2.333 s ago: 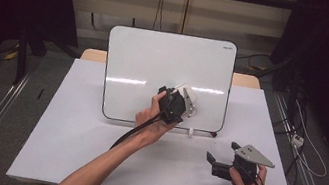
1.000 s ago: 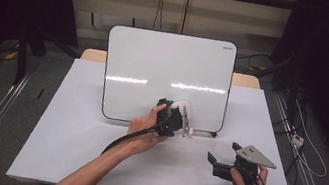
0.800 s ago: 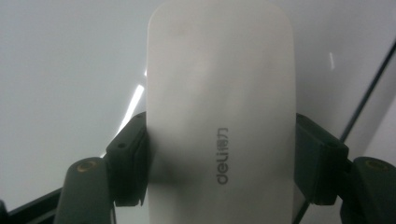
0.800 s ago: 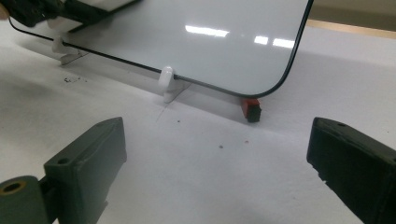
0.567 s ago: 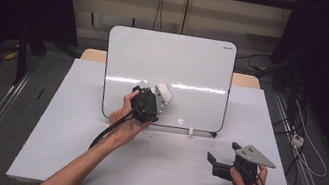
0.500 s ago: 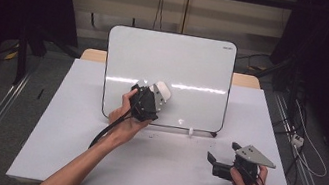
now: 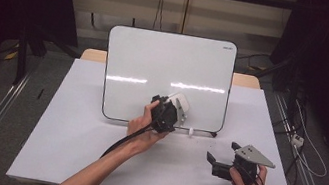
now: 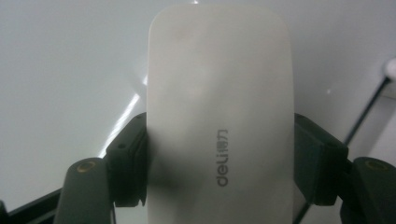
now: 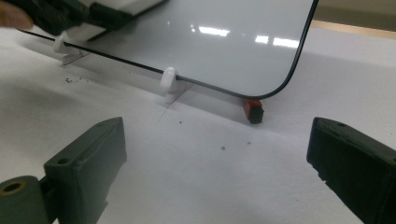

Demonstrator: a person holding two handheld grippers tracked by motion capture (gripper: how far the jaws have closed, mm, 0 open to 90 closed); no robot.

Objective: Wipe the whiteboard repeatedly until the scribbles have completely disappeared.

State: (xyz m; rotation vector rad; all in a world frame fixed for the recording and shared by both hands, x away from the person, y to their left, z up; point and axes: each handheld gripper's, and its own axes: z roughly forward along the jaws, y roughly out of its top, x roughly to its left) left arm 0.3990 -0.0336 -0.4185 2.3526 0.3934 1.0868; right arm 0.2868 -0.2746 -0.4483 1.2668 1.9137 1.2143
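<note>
A white board with a thin black rim stands tilted back on the table. My left gripper is shut on a white eraser and holds it against the board's lower middle. In the left gripper view the eraser, printed "deli", sits clamped between both black jaws, with the board's surface right behind it. My right gripper rests low over the table at the front right, jaws wide open and nothing between them. From the right gripper view I look at the board's lower corner.
White paper covers the table. Small white clips and a red-and-black foot prop up the board's bottom edge. One white clip sits just right of my left gripper. Dark specks lie on the paper near the board.
The left gripper swept the eraser left across the board's lower part, then back right to its lower middle. The right gripper has stayed still and open.
</note>
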